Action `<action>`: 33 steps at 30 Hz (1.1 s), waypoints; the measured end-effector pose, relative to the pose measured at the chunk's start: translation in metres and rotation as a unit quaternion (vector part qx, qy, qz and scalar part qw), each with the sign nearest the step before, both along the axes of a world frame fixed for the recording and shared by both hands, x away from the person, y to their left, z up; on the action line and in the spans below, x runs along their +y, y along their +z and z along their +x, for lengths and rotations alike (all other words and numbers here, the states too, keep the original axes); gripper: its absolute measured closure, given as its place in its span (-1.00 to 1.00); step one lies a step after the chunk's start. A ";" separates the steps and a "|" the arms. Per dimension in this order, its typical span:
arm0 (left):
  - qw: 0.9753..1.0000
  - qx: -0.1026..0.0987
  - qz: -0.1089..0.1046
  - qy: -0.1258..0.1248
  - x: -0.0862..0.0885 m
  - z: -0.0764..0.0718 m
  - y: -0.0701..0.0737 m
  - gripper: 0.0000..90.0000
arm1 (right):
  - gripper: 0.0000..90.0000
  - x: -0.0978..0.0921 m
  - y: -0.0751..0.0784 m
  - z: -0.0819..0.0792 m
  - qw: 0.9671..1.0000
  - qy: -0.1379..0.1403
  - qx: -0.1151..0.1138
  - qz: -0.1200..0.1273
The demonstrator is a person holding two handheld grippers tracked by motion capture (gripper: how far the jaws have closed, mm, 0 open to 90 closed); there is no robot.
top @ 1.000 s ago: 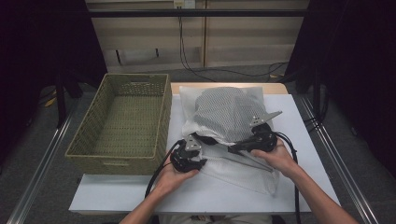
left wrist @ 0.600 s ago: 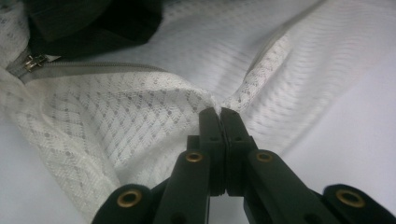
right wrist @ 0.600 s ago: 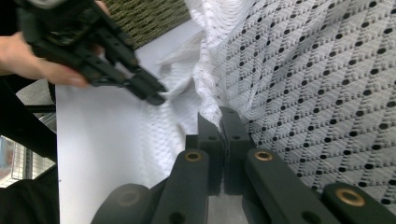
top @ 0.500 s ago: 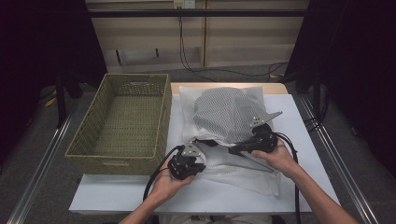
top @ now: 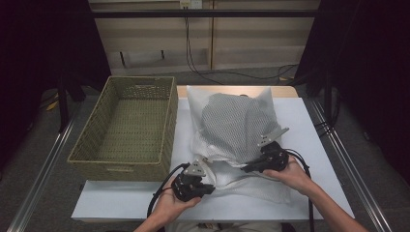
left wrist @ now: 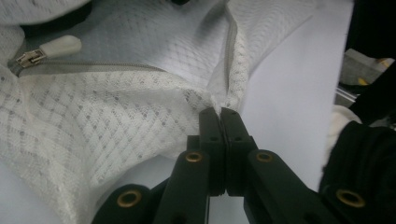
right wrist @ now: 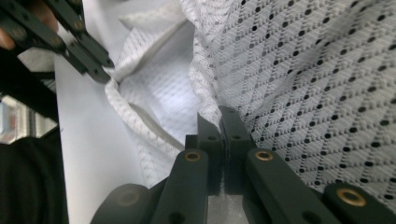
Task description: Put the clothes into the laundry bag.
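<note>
We find the white mesh laundry bag (top: pixel 232 145) lying on the white table (top: pixel 314 145), just right of the wicker basket (top: pixel 130 125), with a dotted garment (top: pixel 237 123) inside. The left gripper (left wrist: pixel 219 112) is clamped on its zipper edge; the right gripper (right wrist: pixel 219 109) pinches its mesh edge.

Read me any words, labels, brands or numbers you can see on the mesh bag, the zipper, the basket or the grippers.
None can be read.
Mesh bag: plain white netting with a dotted dark item inside, no label in sight.
Zipper pull: blank.
Basket: woven, no tag.
Left gripper and right gripper: black jaws with brass rivets, no markings.
</note>
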State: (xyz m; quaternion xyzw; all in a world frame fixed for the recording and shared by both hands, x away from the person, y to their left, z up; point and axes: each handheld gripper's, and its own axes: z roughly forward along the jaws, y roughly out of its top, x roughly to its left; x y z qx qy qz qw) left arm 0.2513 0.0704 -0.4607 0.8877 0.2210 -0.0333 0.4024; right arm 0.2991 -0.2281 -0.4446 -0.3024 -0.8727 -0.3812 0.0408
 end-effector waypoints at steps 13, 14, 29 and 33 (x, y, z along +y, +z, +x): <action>0.999 -0.030 -0.004 0.014 0.008 -0.006 0.005 0.63 | 0.98 0.000 -0.015 -0.013 1.000 0.017 0.018 -0.007; 0.999 -0.030 -0.017 0.019 0.012 -0.003 0.005 0.56 | 0.98 0.000 -0.016 -0.012 1.000 0.018 0.018 -0.007; 0.995 -0.063 0.017 0.074 0.037 0.011 -0.002 0.26 | 0.97 -0.005 -0.015 -0.012 1.000 0.011 0.012 -0.012; 0.994 -0.066 0.053 0.070 0.028 0.016 -0.009 0.18 | 0.96 -0.005 -0.014 -0.012 1.000 0.011 0.009 -0.014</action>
